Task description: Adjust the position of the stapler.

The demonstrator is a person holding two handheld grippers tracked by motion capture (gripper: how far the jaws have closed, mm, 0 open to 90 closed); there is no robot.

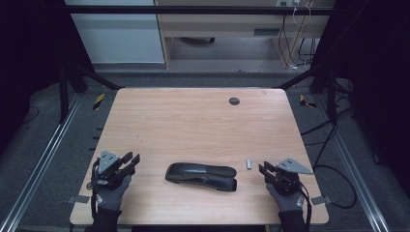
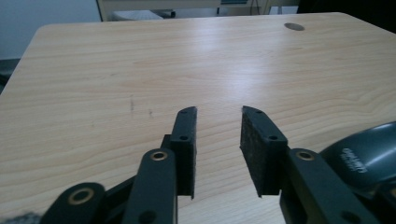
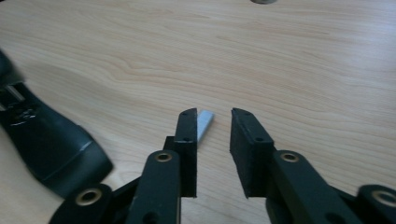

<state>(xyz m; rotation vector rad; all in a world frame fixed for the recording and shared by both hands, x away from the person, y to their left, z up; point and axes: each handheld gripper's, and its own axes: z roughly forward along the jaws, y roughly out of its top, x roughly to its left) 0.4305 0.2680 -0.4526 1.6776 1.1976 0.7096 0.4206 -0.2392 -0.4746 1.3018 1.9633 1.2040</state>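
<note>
A black stapler point(image 1: 200, 176) lies on its side near the front middle of the wooden table point(image 1: 193, 121). Just right of it lies a small grey strip of staples point(image 1: 249, 164). My left gripper point(image 1: 131, 158) rests at the front left, open, pointing toward the stapler, with a stretch of bare wood between them. In the left gripper view the gripper point(image 2: 218, 112) has nothing between its jaws, and the stapler point(image 2: 364, 161) shows at the right. My right gripper point(image 1: 263, 169) is open at the front right. In its own view the gripper point(image 3: 214, 113) has the staple strip point(image 3: 204, 125) just beyond its left jaw, and the stapler point(image 3: 46, 149) lies to the left.
A round dark cable hole point(image 1: 234, 101) sits near the table's far edge. Metal rails point(image 1: 43, 150) run along both sides of the table, and cables point(image 1: 329, 145) lie on the floor at the right. A cabinet and desk legs stand beyond the table.
</note>
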